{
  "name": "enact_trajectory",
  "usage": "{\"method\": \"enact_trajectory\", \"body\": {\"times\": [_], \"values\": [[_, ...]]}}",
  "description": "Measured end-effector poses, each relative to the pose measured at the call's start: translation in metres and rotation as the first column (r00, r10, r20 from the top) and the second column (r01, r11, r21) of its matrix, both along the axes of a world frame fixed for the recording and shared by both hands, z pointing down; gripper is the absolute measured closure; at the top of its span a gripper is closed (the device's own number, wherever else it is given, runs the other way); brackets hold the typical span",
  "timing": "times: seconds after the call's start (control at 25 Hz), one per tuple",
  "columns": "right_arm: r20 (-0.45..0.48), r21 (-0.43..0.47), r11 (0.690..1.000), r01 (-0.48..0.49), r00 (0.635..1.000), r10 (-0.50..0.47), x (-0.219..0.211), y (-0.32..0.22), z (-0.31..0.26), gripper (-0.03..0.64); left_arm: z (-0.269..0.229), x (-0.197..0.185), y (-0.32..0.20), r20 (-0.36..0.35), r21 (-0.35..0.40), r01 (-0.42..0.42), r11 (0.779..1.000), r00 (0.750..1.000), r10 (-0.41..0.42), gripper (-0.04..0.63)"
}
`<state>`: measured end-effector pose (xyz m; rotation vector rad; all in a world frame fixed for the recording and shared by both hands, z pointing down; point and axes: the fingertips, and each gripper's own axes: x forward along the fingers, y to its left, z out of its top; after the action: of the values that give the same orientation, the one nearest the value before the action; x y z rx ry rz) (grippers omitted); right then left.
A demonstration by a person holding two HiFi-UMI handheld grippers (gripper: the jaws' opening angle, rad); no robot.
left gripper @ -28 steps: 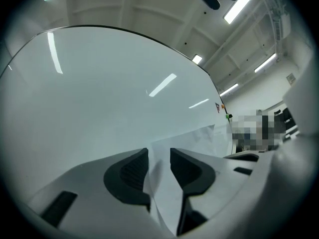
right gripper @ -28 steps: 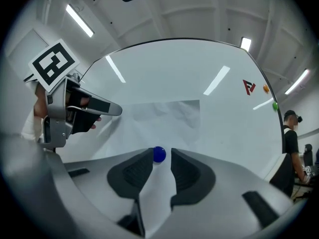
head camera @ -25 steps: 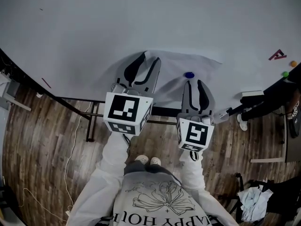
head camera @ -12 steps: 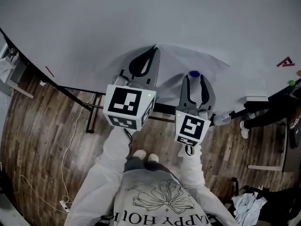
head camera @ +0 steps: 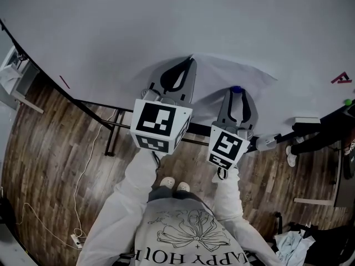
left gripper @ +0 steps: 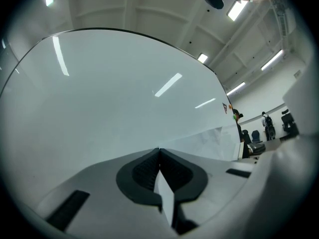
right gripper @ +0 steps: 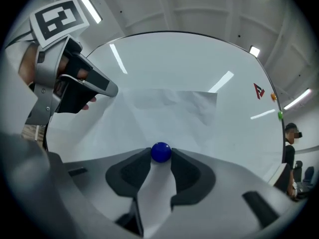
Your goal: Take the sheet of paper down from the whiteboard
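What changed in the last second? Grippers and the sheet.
The left gripper shut on a corner of the sheet of paper; its jaws stood open around it before. The right gripper edged up to the blue magnet, and its jaws have just been closing with the magnet between the tips, which look to touch it. Unchanged: sheet against the whiteboard, magnet in place.

Open office hall: big whiteboard (head camera: 166,26), ceiling strip lights (left gripper: 238,10), wood-plank floor (head camera: 50,148).

White trousers (head camera: 133,193), white shoes (head camera: 167,182), grey flower-print top (head camera: 191,234); grey left claw (head camera: 190,62) and right claw (head camera: 237,91) bear black-and-white marker cubes (head camera: 160,125)
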<state>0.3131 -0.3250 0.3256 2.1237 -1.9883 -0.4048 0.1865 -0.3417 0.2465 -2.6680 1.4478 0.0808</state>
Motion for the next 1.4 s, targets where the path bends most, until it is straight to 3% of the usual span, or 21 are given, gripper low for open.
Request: {"method": "enact_trajectory", "body": {"times": [0.48,0.88,1.4], "values": [[0.084,0.015,1.0,0.0,0.996,-0.001,0.003,0.012,-0.01,0.497,-0.001,-0.012,0.001,-0.018,-0.023,-0.02,1.0,1.0,0.02,0.591],[0.125,0.01,0.997,-0.081,0.989,0.079,0.04,0.02,-0.011,0.497,-0.003,-0.049,0.009,-0.007,-0.015,0.048,0.999,0.999,-0.048,0.591],[0.134,-0.033,0.995,-0.094,0.986,0.098,0.053,0.011,-0.003,0.497,-0.003,-0.089,0.016,0.035,-0.007,0.114,0.993,0.993,-0.114,0.591]]}}
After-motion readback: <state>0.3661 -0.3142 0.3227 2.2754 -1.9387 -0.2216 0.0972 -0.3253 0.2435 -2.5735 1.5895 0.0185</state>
